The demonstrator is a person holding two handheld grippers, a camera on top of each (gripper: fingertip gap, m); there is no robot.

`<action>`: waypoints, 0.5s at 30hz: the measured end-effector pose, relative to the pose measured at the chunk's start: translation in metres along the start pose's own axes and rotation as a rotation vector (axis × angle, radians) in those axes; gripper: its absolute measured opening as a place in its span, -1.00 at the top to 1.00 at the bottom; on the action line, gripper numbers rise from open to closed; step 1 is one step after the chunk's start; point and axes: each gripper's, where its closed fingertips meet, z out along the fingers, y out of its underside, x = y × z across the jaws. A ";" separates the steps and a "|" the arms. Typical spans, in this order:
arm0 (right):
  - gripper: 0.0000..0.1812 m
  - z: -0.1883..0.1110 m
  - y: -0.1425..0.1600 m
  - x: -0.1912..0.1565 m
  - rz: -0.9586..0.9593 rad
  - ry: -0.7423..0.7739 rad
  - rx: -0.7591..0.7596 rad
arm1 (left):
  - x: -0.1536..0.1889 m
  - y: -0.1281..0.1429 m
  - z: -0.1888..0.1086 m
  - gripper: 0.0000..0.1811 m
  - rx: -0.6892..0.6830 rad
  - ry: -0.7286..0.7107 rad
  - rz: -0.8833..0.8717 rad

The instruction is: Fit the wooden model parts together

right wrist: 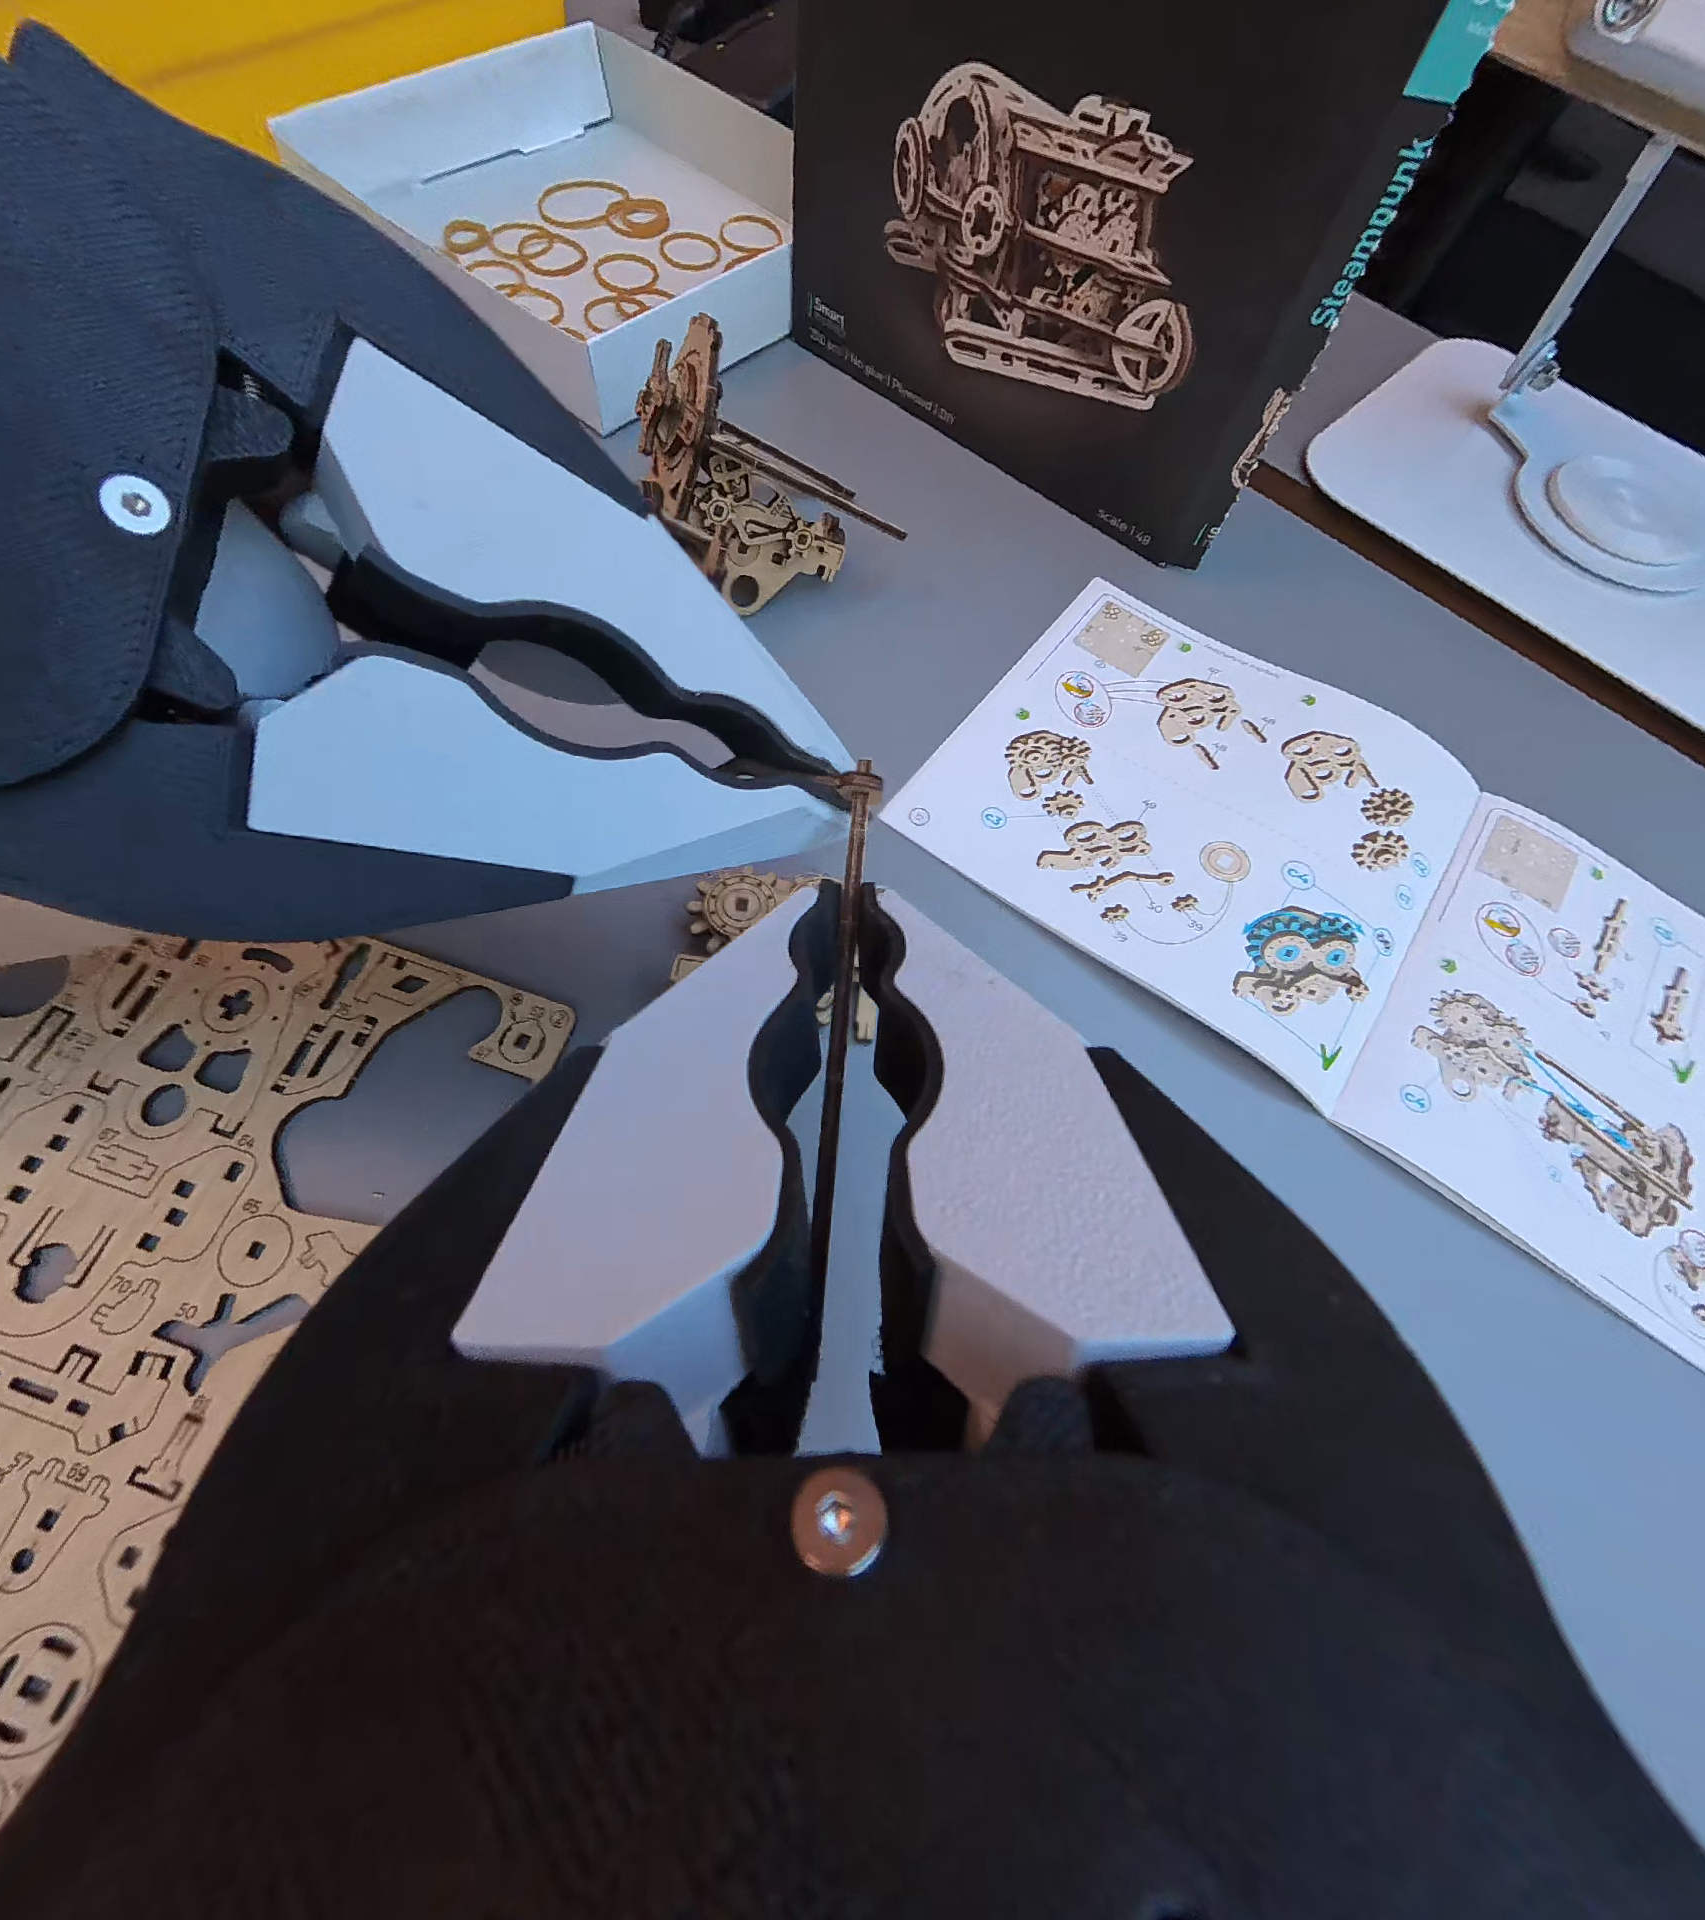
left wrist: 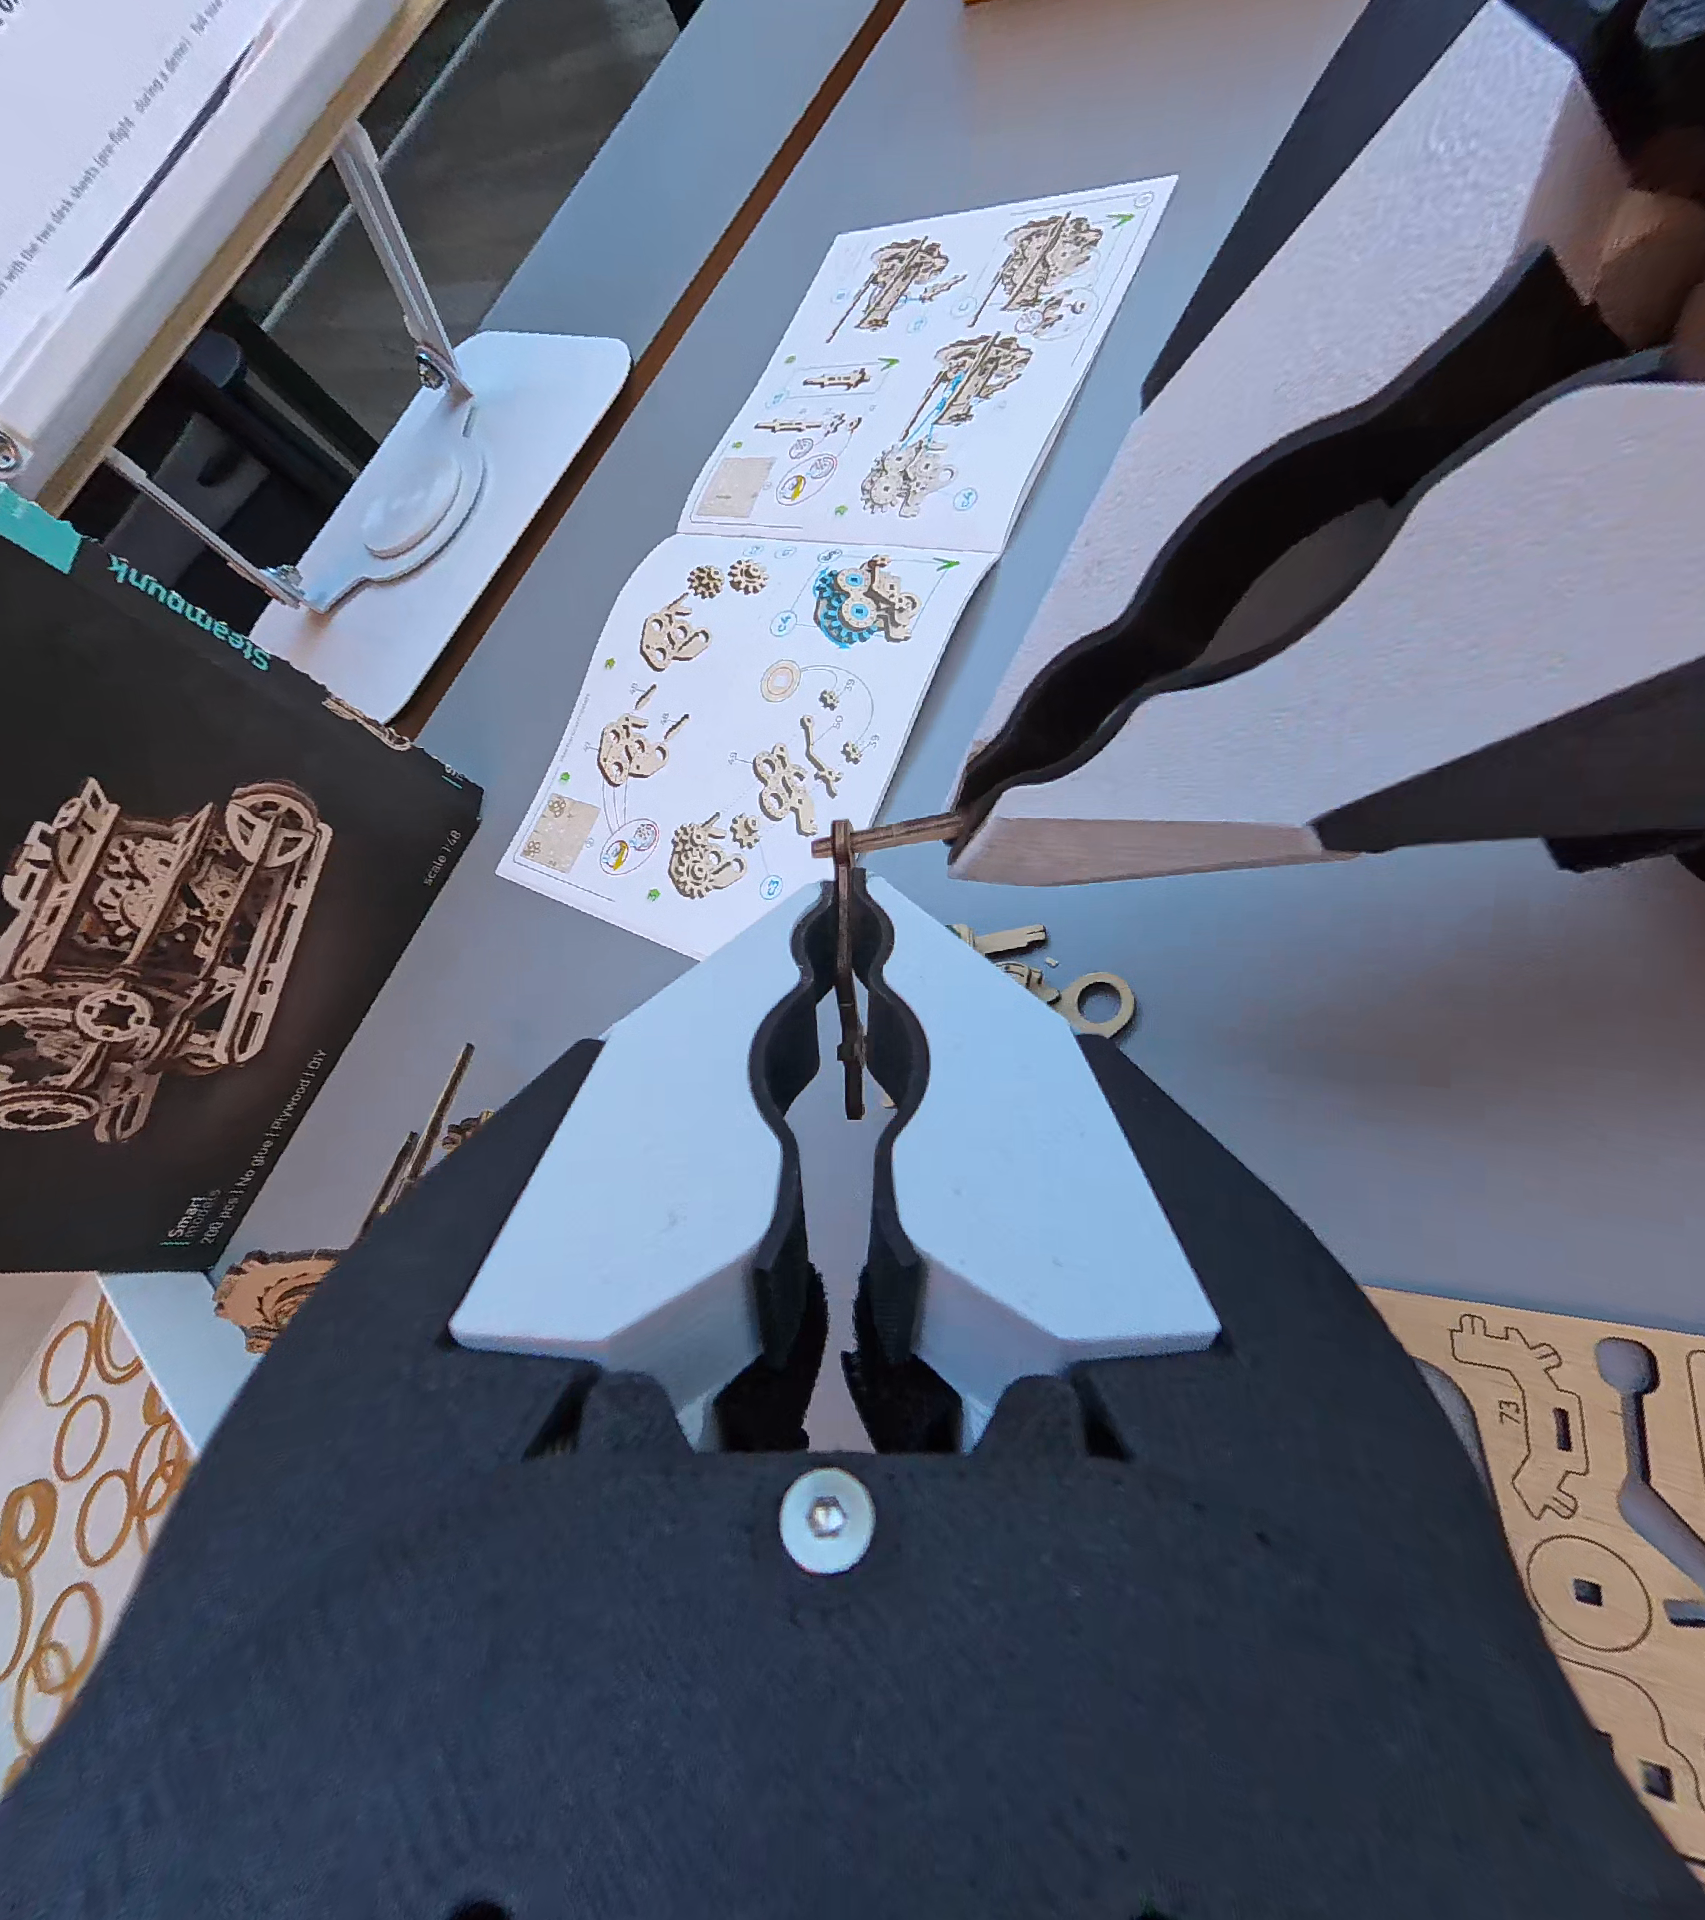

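Above the grey bench point(right wrist: 1035, 582), the left tongs point(left wrist: 843, 894) pinch a flat wooden piece point(left wrist: 850, 1023) while the right tongs point(right wrist: 846, 914) clamp a thin wooden rod point(right wrist: 840, 1049), tips meeting. Beyond the left tongs, a white box point(right wrist: 692, 343) holds rubber bands point(right wrist: 599, 249).

We see a thin wooden rod point(right wrist: 840, 1039) meeting a small flat wooden piece point(left wrist: 848, 997) at its upper end, both raised off the worktop point(left wrist: 1347, 1091); loose wooden parts point(left wrist: 1056, 971) lie below.
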 end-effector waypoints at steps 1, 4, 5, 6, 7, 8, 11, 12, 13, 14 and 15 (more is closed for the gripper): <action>0.99 0.000 0.000 -0.001 0.038 -0.028 0.007 | 0.000 0.000 -0.001 1.00 0.000 -0.004 0.012; 0.99 -0.001 -0.001 0.000 0.048 -0.031 0.015 | 0.001 0.000 -0.001 1.00 0.001 0.017 -0.021; 0.99 -0.001 -0.002 0.001 -0.001 0.010 0.016 | 0.001 0.000 -0.001 1.00 0.002 0.031 -0.045; 0.99 -0.002 -0.003 0.002 -0.054 0.050 0.012 | 0.000 -0.002 -0.002 1.00 0.008 0.042 -0.069; 0.99 -0.002 -0.004 0.002 -0.091 0.079 0.003 | 0.000 -0.003 -0.002 1.00 0.012 0.057 -0.099; 0.99 -0.001 -0.004 0.002 -0.113 0.096 -0.004 | 0.000 -0.002 -0.003 1.00 0.014 0.076 -0.132; 0.98 -0.001 -0.004 0.000 -0.155 0.119 -0.014 | 0.002 0.000 -0.004 1.00 0.008 0.132 -0.198; 0.98 -0.001 -0.004 -0.001 -0.155 0.119 -0.016 | 0.002 0.000 -0.004 1.00 0.001 0.140 -0.205; 0.99 -0.002 -0.003 -0.001 -0.147 0.114 -0.016 | 0.003 0.000 -0.005 1.00 -0.003 0.141 -0.202; 0.99 -0.002 -0.003 -0.001 -0.129 0.105 -0.015 | 0.003 0.000 -0.005 1.00 -0.007 0.137 -0.191; 0.99 -0.003 -0.004 -0.001 -0.116 0.094 -0.011 | 0.003 0.000 -0.005 1.00 -0.008 0.125 -0.162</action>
